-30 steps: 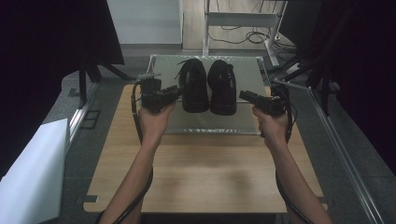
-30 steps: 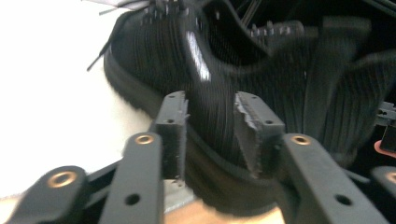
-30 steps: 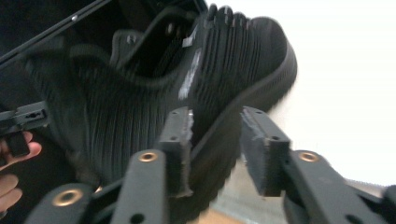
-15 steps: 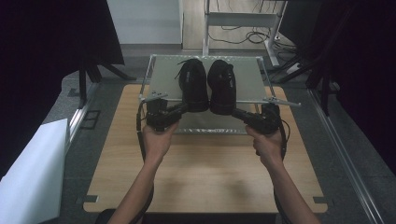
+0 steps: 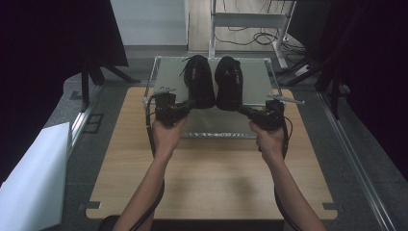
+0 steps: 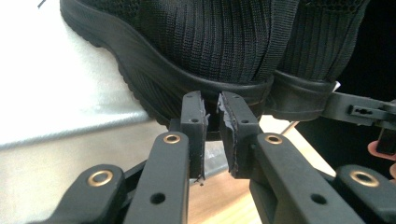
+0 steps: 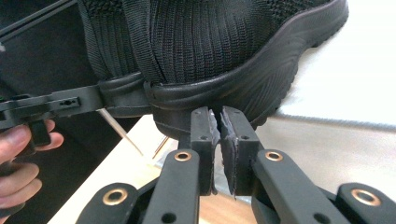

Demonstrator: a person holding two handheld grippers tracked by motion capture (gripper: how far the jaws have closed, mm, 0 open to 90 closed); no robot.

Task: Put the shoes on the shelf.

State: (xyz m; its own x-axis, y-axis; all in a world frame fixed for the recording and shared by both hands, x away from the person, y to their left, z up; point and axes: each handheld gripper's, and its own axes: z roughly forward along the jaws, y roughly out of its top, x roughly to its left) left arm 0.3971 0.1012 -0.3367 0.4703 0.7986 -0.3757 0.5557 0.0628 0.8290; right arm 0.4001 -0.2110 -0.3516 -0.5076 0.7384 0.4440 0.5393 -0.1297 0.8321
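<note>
Here the pair of black knit shoes stands side by side on the metal tray [image 5: 168,72] at the far edge of the wooden desk [image 5: 211,178], heels toward the person. The left shoe [image 5: 198,79] and the right shoe [image 5: 228,82] sit just beside each other, their heels near or slightly over the tray's near edge.

The left hand-held gripper [image 6: 212,116] has its tips at the heel of the left shoe; its jaws have just been closing and now stand almost together, with only a thin slit between the pads. They seem to nip the lower rim of the heel sole, though I cannot tell for sure whether rubber is truly caught or the tips merely butt against it. The right hand-held gripper [image 7: 219,123] mirrors this at the heel of the right shoe: jaws just closed in, nearly shut, tips under the heel's edge, the hold equally hard to confirm.

The step in hand looks like taking both shoes by the heels at once. Next, I judge, each grip should be proven secure before both shoes are drawn evenly off the tray toward the person, kept level so neither slips from so narrow a pinch.
</note>
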